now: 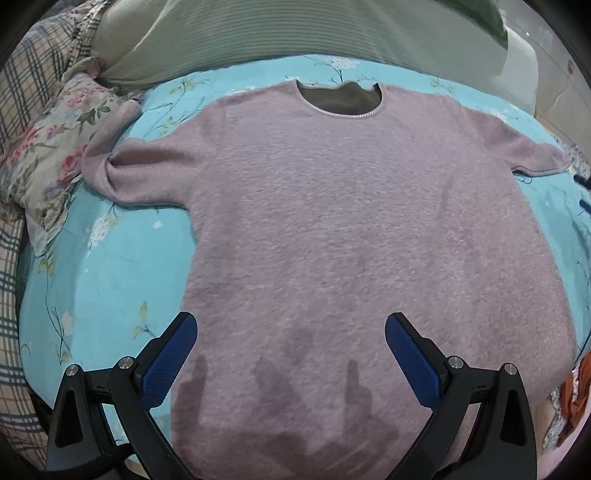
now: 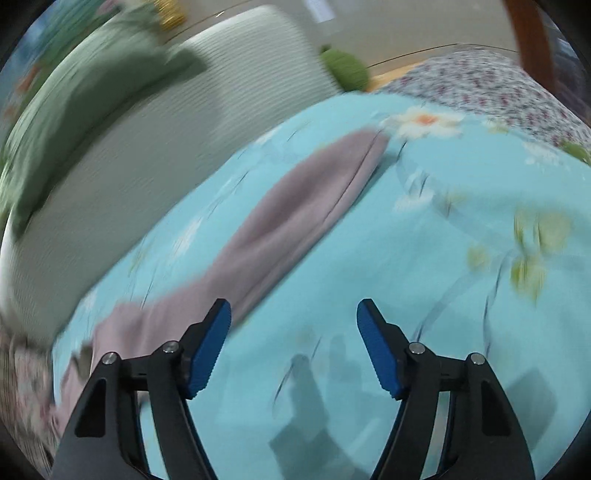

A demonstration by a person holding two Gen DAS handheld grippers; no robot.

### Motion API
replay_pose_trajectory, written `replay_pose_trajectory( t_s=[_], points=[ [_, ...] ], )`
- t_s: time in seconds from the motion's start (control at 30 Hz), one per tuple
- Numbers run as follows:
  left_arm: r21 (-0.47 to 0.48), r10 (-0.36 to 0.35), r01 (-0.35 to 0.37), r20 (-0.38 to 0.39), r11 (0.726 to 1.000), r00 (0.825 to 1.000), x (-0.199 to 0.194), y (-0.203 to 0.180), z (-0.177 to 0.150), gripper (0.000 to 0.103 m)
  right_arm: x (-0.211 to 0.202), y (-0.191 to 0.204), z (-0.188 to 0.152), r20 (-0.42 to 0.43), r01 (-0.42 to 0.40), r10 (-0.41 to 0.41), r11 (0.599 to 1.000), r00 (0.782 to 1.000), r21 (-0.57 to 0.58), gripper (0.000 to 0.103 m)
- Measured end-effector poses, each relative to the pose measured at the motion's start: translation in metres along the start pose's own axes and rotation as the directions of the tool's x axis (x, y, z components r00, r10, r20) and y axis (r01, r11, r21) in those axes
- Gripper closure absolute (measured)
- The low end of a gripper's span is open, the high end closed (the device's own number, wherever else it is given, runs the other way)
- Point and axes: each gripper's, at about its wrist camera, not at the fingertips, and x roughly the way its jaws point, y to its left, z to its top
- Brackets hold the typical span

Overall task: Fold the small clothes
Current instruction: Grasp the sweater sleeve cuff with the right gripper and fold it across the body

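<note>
on the far left of the left wrist view we see a plaid cloth (image 1: 33, 81) and a floral pillow (image 1: 48, 155) at the edge of the turquoise sheet (image 1: 92, 273). the pink sweater (image 1: 332, 229) lies flat on that sheet, front up, neck hole away from us. its one sleeve (image 1: 114, 147) runs out to the left and bunches up, its end resting against the pillow; the other sleeve reaches to the right edge of the view. behind the sweater lies a pale green ribbed cushion (image 1: 258, 33). our left gripper (image 1: 290, 339) hangs above the sweater's lower part with its jaws spread wide and nothing between them; one blue pad (image 1: 170, 362) sits over the sweater's left edge, the other over the fabric.

the right wrist view is blurred. at its left we see the ribbed cushion (image 2: 147, 147), then a sweater sleeve (image 2: 280, 221) lying slantwise on the sheet (image 2: 443, 258), its near part just beside the left finger (image 2: 207, 350). our right gripper (image 2: 293, 325) is over bare sheet, jaws apart, holding nothing. farther right a small-flowered cloth (image 2: 498, 85) borders the sheet.
</note>
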Motion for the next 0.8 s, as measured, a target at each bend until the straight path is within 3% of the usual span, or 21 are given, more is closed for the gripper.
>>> replay_pose_trajectory(
  t_s=[0.13,0.23,0.3,0.37,0.4,0.63,0.7,0.8],
  points=[
    [0.005,0.007,-0.007,-0.078,1.000,0.997,0.021,-0.009,0.007,0.001,0.038,-0.019,0.044,0.041,0.060,-0.062,0.998,0.997,0.033,0.032],
    [0.019,0.023,-0.021,-0.103,1.000,0.994,0.034,-0.018,0.015,0.001,0.065,-0.035,0.067,0.036,0.062,-0.065,0.994,0.997,0.093,0.032],
    [0.024,0.029,-0.026,-0.116,0.999,0.993,0.041,-0.023,0.019,0.001,0.078,-0.041,0.076,0.035,0.069,-0.072,0.994,0.997,0.085,0.046],
    [0.026,0.026,-0.023,-0.128,0.999,0.991,0.047,-0.027,0.024,0.001,0.088,-0.047,0.084,0.015,0.008,-0.009,0.995,1.000,0.101,0.088],
    [0.029,0.026,-0.022,-0.138,0.999,0.990,0.050,-0.029,0.026,0.001,0.088,-0.048,0.086,0.012,-0.016,0.015,0.994,1.000,0.106,0.094],
    [0.048,-0.012,0.019,-0.134,0.999,0.991,0.056,-0.042,0.031,0.001,0.048,0.036,0.067,-0.001,-0.187,0.188,0.979,0.982,-0.083,0.097],
    [0.042,-0.026,0.031,-0.125,0.999,0.992,0.053,-0.042,0.029,0.001,0.037,0.069,0.052,-0.027,-0.255,0.254,0.958,0.967,-0.128,0.097],
    [0.031,-0.044,0.047,-0.105,0.998,0.993,0.045,-0.039,0.023,0.001,0.025,0.128,0.022,-0.089,-0.379,0.369,0.909,0.925,-0.172,0.097]
  ],
)
